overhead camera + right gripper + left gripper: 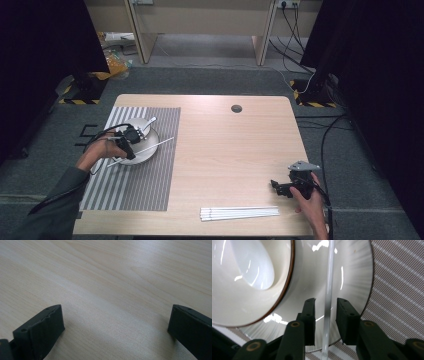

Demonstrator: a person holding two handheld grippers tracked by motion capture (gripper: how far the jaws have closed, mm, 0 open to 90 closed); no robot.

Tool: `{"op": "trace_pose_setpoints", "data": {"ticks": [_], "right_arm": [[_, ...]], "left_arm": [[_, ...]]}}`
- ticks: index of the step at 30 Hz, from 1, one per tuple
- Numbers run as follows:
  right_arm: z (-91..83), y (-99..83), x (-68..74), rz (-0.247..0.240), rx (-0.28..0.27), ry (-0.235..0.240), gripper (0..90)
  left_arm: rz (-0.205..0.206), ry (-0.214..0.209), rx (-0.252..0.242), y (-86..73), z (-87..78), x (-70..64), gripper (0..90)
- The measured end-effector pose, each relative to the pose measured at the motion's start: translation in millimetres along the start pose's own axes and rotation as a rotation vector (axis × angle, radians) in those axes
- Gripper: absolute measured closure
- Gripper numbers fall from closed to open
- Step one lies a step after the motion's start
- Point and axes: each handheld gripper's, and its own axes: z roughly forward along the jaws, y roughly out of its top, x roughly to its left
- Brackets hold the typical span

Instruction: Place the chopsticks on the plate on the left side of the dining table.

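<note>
Striped placemat (145,175), bundle of white sticks (240,213), table grommet (236,108).

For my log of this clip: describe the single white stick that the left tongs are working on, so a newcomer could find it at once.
Start at the striped placemat on the table's left side, where a white plate carries a bowl. The white stick lies slanted across that plate, between the jaws of the left tongs, which have not closed on it. Unlike the bundle of sticks near the front edge, it lies alone on the plate.
</note>
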Motion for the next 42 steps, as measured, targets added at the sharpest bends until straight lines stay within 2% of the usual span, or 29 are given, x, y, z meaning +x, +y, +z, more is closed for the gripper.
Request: {"op": "trace_pose_setpoints", "data": {"ticks": [3, 7, 10, 14, 19, 25, 32, 38, 42], "right_arm": [[0.1, -0.1, 0.1, 0.000, -0.001, -0.001, 0.4], [0.1, -0.1, 0.1, -0.001, -0.001, -0.002, 0.5], [0.1, -0.1, 0.1, -0.003, -0.002, -0.002, 0.5], [0.1, -0.1, 0.1, -0.003, -0.002, -0.001, 0.5], [0.1, -0.1, 0.2, -0.002, -0.002, 0.000, 0.5], [0.0, -0.1, 0.4, -0.002, -0.001, 0.001, 0.5], [0.0, -0.1, 0.5, -0.001, 0.000, 0.002, 0.5], [0.0, -0.1, 0.3, -0.007, -0.001, 0.002, 0.6], [0.0, -0.1, 0.3, -0.008, -0.001, 0.003, 0.5]], "left_arm": [[-0.025, -0.001, 0.006, -6.6, 3.2, 3.8, 62.5], [-0.049, 0.041, 0.018, -12.3, 4.8, 9.6, 60.7], [-0.093, 0.072, 0.030, -15.7, 7.0, 15.6, 56.8], [-0.135, 0.113, -0.006, -17.7, 8.7, 20.6, 54.2], [-0.175, 0.137, -0.012, -17.5, 11.2, 26.5, 50.8], [-0.195, 0.147, -0.011, -18.8, 13.0, 30.4, 49.7], [-0.197, 0.164, -0.005, -17.8, 11.8, 31.1, 48.5], [-0.219, 0.141, -0.019, -19.9, 10.9, 30.0, 43.4], [-0.225, 0.120, -0.039, -23.2, 6.3, 24.3, 40.7]]}}
